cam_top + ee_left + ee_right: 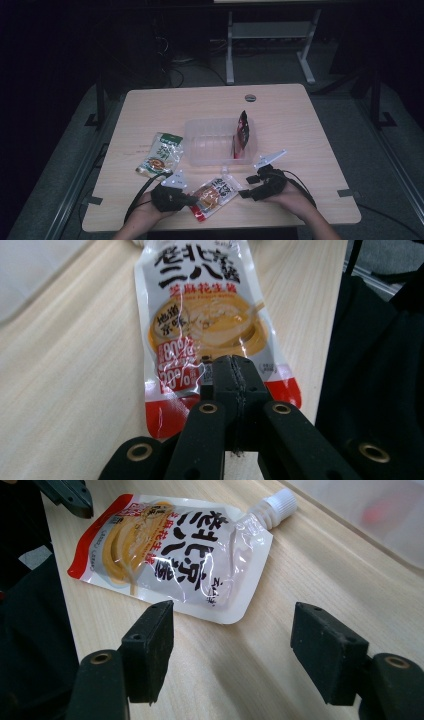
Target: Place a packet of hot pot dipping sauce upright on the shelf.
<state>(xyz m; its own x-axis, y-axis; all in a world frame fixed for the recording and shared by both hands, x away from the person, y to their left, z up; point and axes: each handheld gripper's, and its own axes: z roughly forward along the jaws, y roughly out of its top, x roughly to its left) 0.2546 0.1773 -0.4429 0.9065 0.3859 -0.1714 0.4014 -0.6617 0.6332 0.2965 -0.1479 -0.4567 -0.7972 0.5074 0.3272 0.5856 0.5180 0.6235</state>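
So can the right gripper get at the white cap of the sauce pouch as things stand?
Probably yes. The right gripper has its jaws wide open, and bare table lies between it and the cap. The left gripper is shut at the sauce pouch's opposite end, well clear of the cap.

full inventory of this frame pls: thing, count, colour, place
spouted sauce pouch: 1, white, orange and red with a white cap, flat on the near table edge between the tools
green snack packet: 1, green and white, flat, left of the tub
clear plastic tub: 1, transparent, mid-table
dark red packet: 1, dark red, upright at the tub's right end
table: 1, light wood
left tool: 1, black, jaws closed at the pouch's bottom edge; a grip cannot be confirmed
right tool: 1, black, jaws open, near the pouch's capped end
hands: 2, at the near edge, holding the tools
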